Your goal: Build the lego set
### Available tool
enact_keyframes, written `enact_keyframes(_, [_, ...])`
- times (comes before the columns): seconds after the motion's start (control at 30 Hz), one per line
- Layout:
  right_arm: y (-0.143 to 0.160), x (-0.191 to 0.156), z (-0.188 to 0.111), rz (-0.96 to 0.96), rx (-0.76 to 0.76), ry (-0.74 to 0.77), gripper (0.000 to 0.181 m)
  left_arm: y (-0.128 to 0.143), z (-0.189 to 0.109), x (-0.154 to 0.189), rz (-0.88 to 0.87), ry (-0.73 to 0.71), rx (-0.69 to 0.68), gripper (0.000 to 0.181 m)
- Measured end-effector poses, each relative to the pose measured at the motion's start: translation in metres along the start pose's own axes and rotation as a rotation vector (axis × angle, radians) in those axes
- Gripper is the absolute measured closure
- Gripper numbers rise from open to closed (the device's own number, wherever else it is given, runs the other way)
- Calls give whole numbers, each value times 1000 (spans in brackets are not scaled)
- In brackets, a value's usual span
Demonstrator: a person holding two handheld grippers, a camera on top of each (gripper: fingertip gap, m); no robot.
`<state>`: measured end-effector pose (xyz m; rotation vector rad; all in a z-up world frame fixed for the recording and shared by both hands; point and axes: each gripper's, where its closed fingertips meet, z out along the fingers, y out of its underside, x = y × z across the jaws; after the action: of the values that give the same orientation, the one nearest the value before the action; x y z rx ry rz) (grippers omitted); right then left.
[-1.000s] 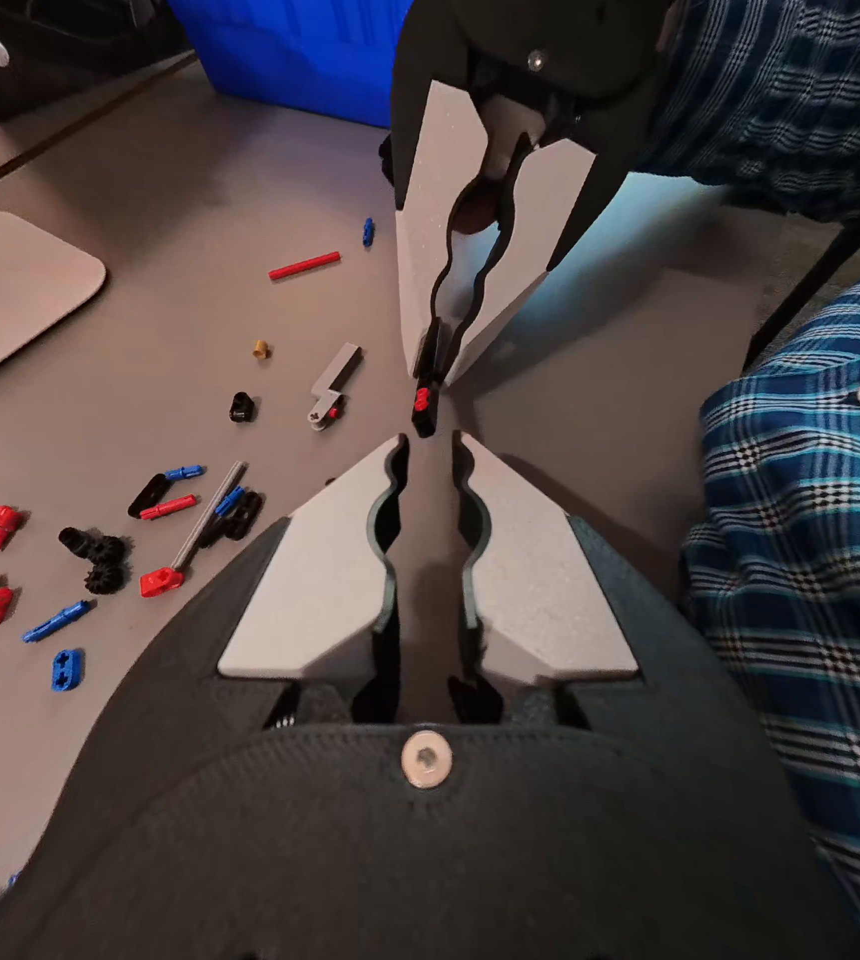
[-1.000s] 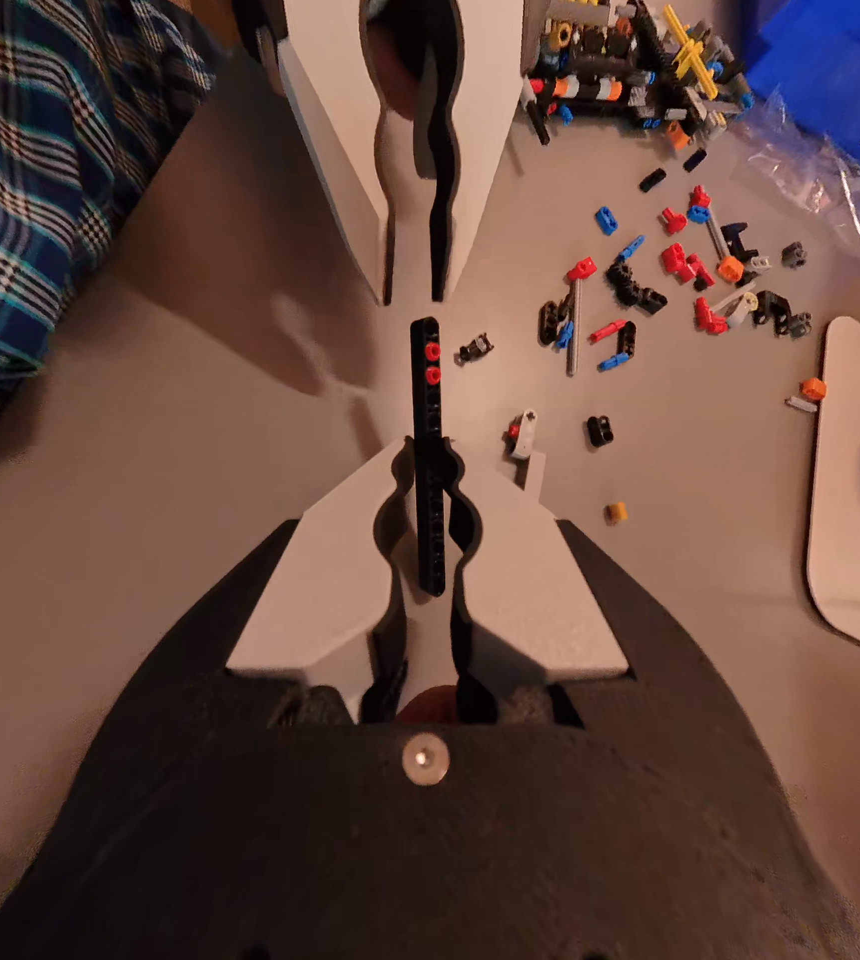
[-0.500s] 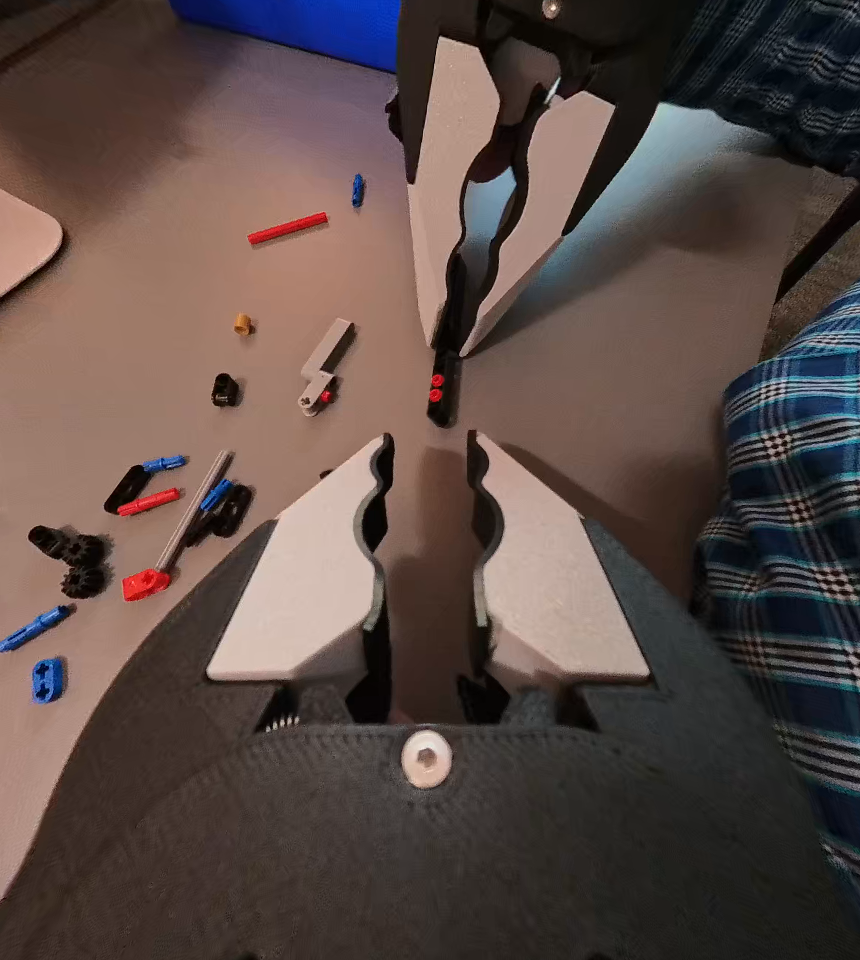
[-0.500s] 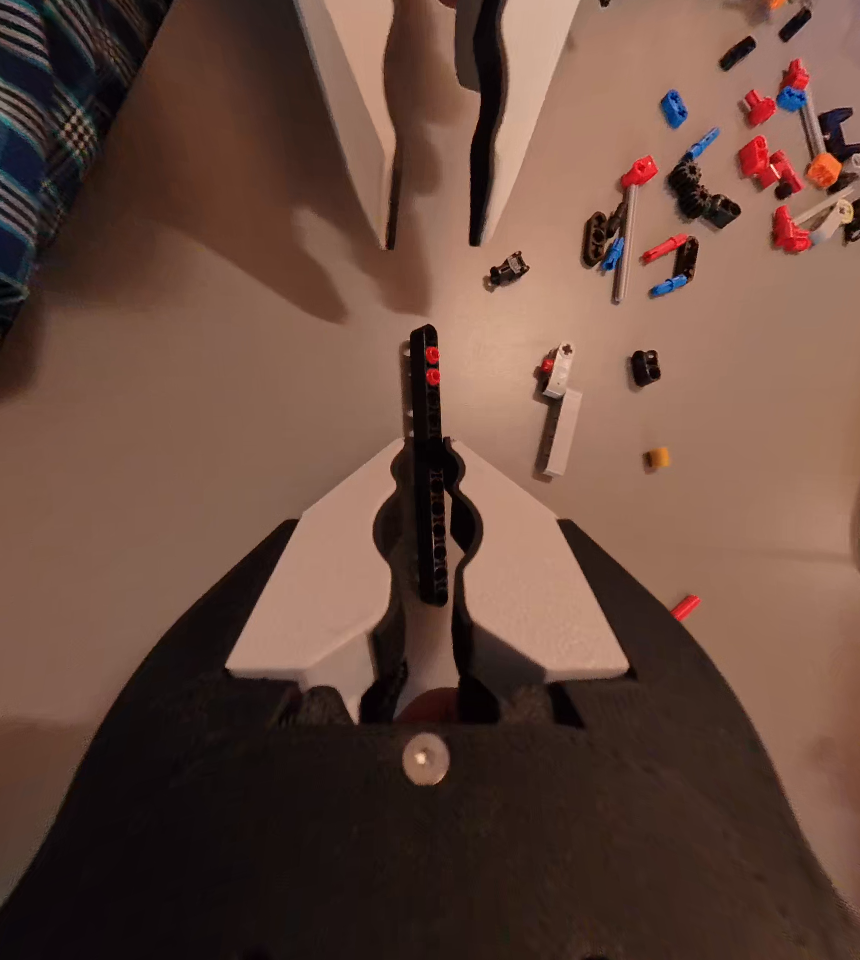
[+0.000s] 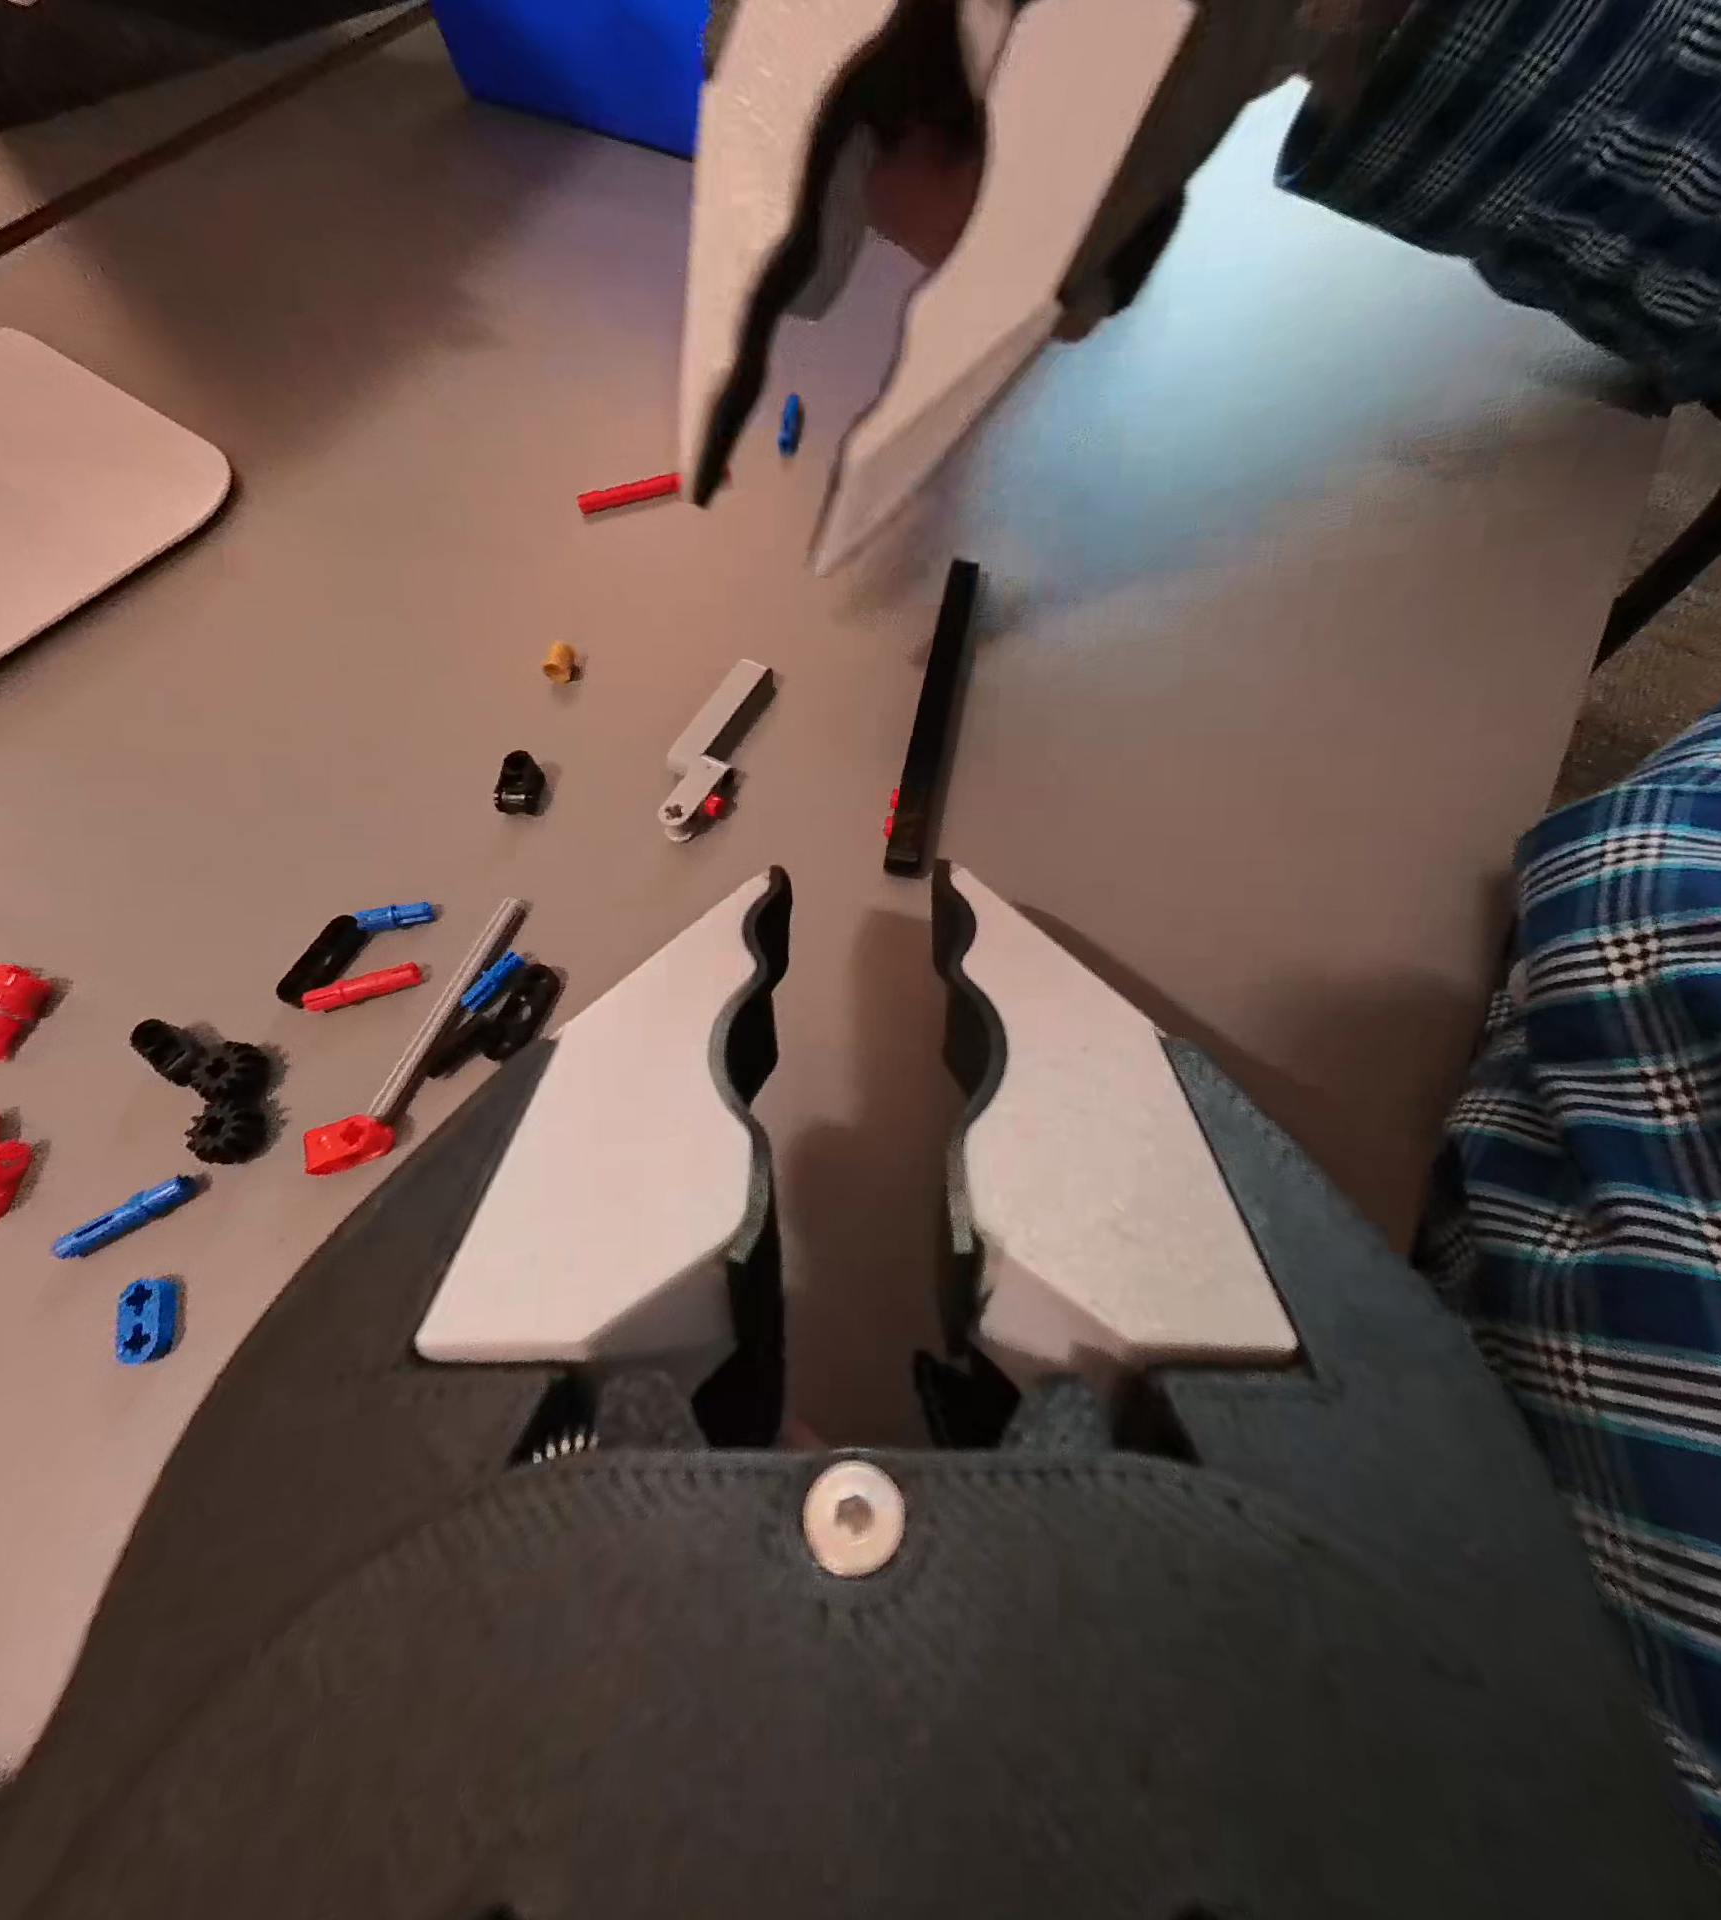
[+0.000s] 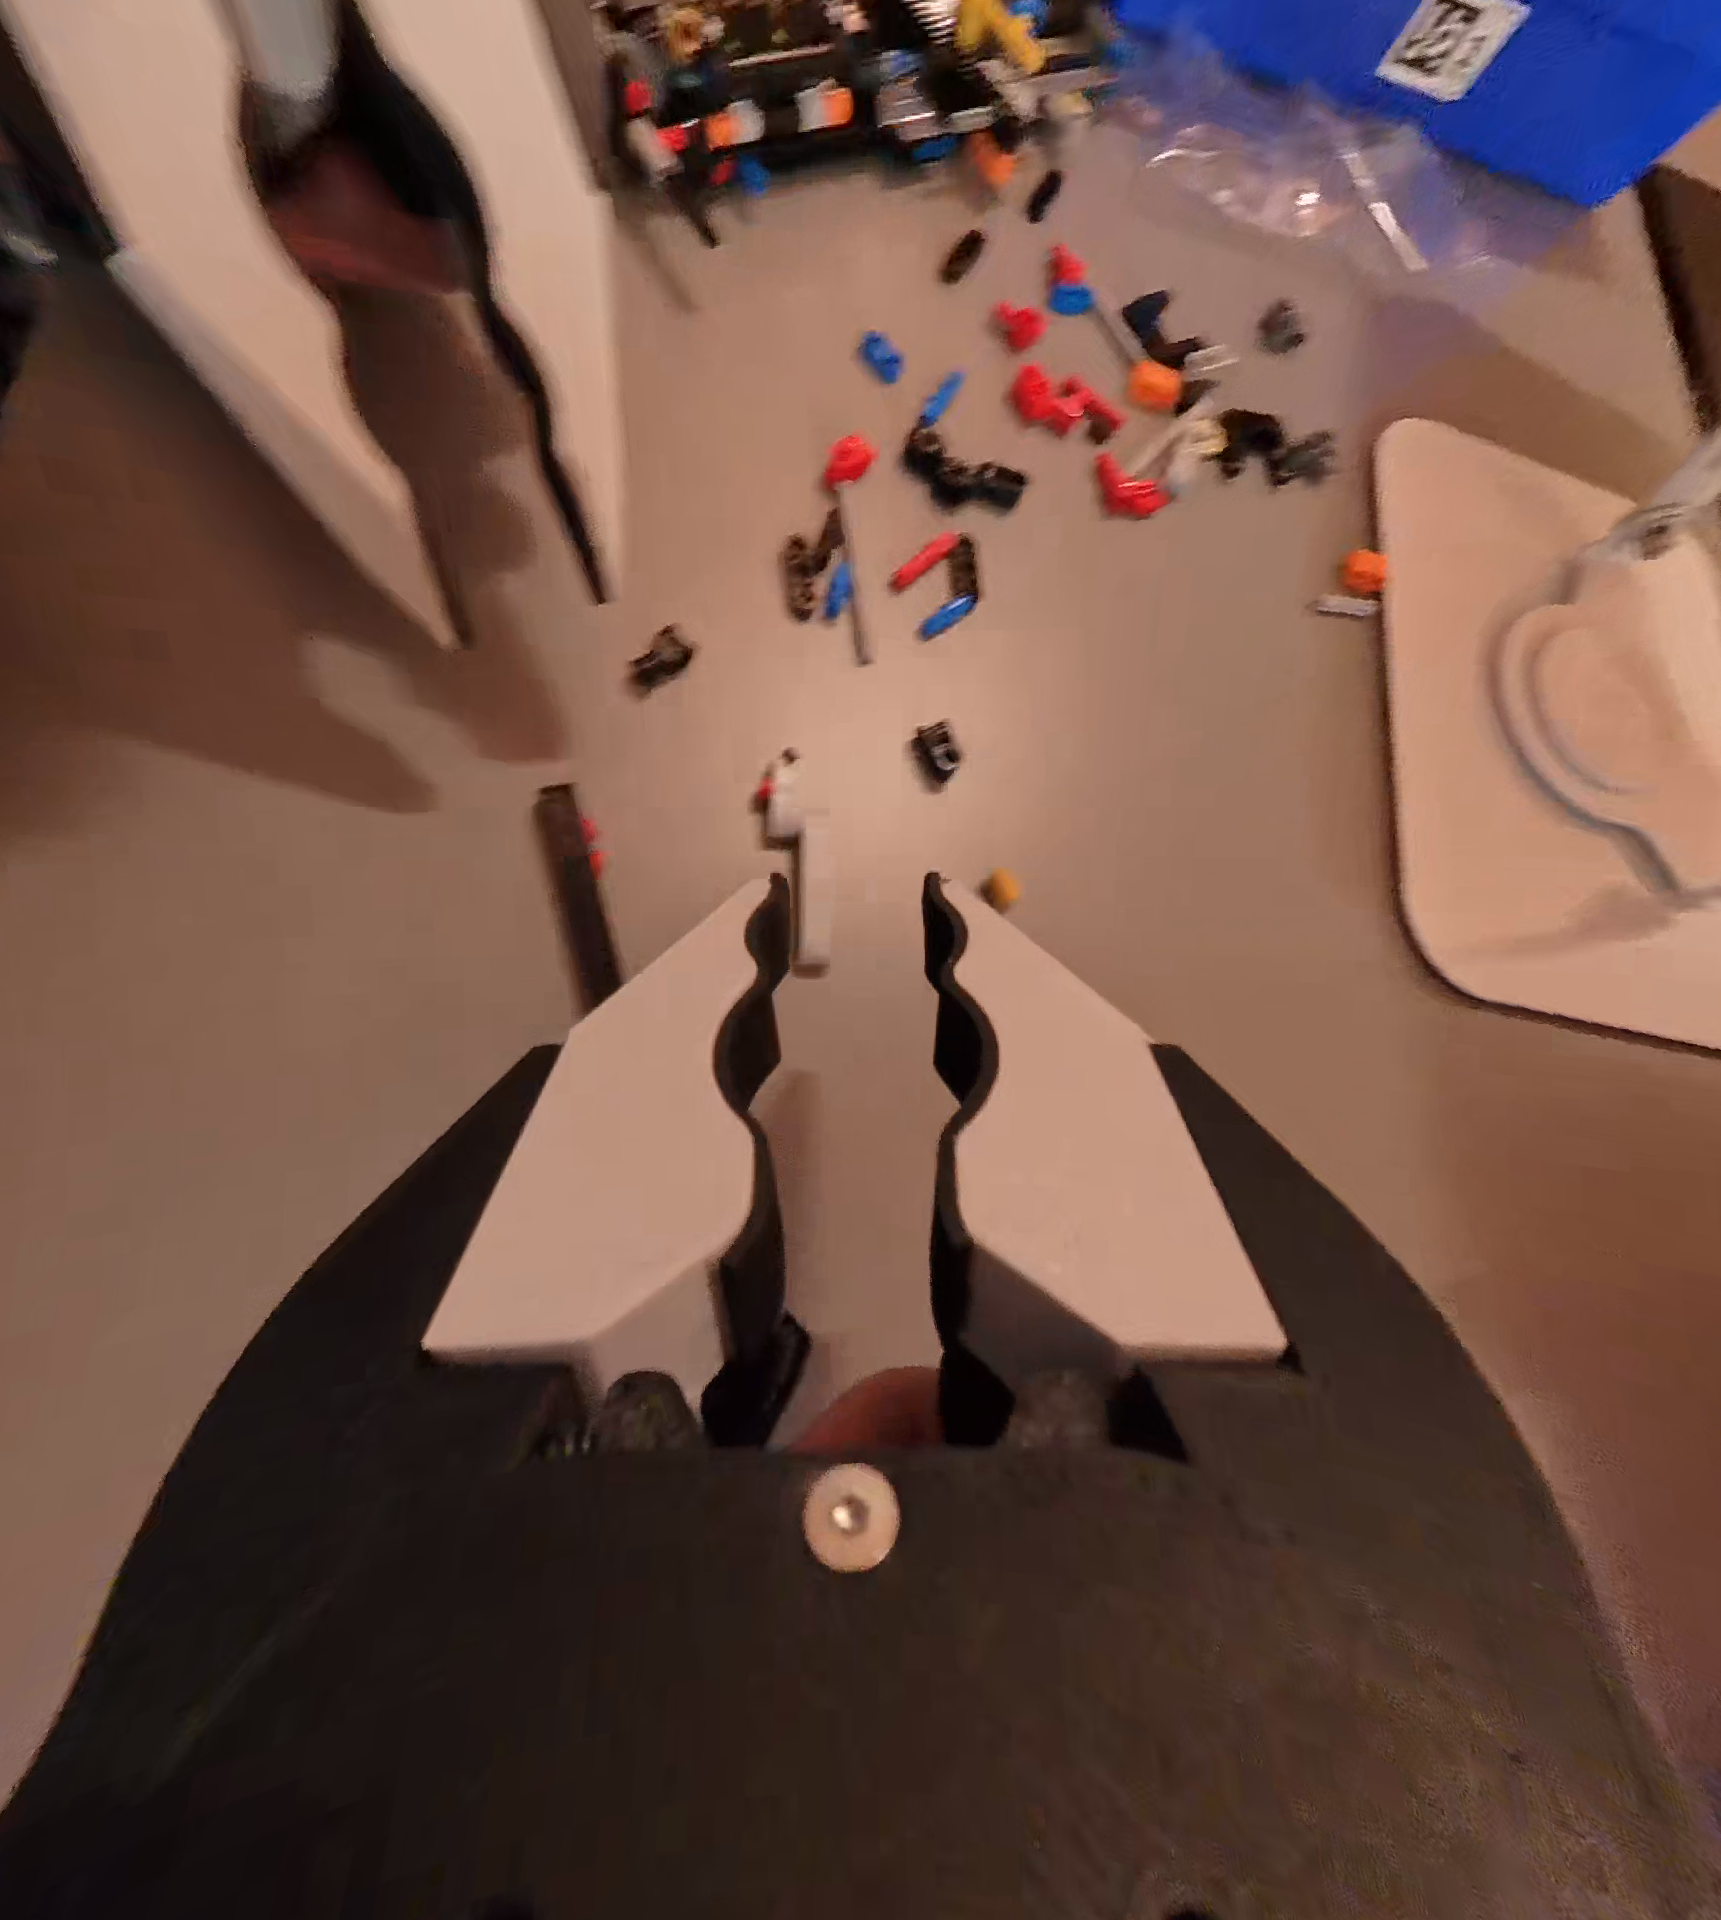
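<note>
A long black beam with two red pins (image 5: 929, 727) lies flat on the grey table, free of both grippers; it also shows in the right wrist view (image 6: 575, 894). My left gripper (image 5: 861, 883) is open and empty, its tips just short of the beam's near end. My right gripper (image 6: 856, 883) is open and empty, to the right of the beam and above a grey piece with a red pin (image 6: 804, 883). In the left wrist view the right gripper (image 5: 768, 520) hangs open above the beam's far end. The left gripper (image 6: 523, 618) shows open in the right wrist view.
Several loose red, blue and black pieces (image 5: 212, 1081) lie left of the left gripper. A partly built model (image 6: 835, 94), a clear plastic bag (image 6: 1282, 177) and a blue bin (image 6: 1562, 94) stand at the back. A white pad (image 6: 1562, 727) lies right. A plaid sleeve (image 5: 1666, 1143) is close. The gap from one gripper's tips to the other's is roughly 9 cm.
My right gripper has opened and let go of the black beam, which now lies on the table. The right gripper has lifted and shifted away from it. The left gripper stays open.
</note>
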<state>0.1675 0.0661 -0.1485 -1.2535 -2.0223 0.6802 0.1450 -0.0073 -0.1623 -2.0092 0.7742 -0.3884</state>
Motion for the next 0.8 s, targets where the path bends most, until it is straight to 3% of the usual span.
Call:
enact_keyframes(0.17, [-15, 40, 30, 11, -49, 81, 160, -1, -4, 2, -38, 4, 19, 156])
enact_keyframes(0.47, [-65, 101, 113, 79, -34, 64, 158, -5, -12, -3, -153, 58, 77, 156])
enact_keyframes(0.6, [-71, 130, 149, 84, -81, 58, 154, -9, -16, -4, -179, 73, 111, 156])
enact_keyframes(0.8, [-70, 132, 182, 102, -109, -29, 164, -10, -19, -4, -191, 94, 128, 156])
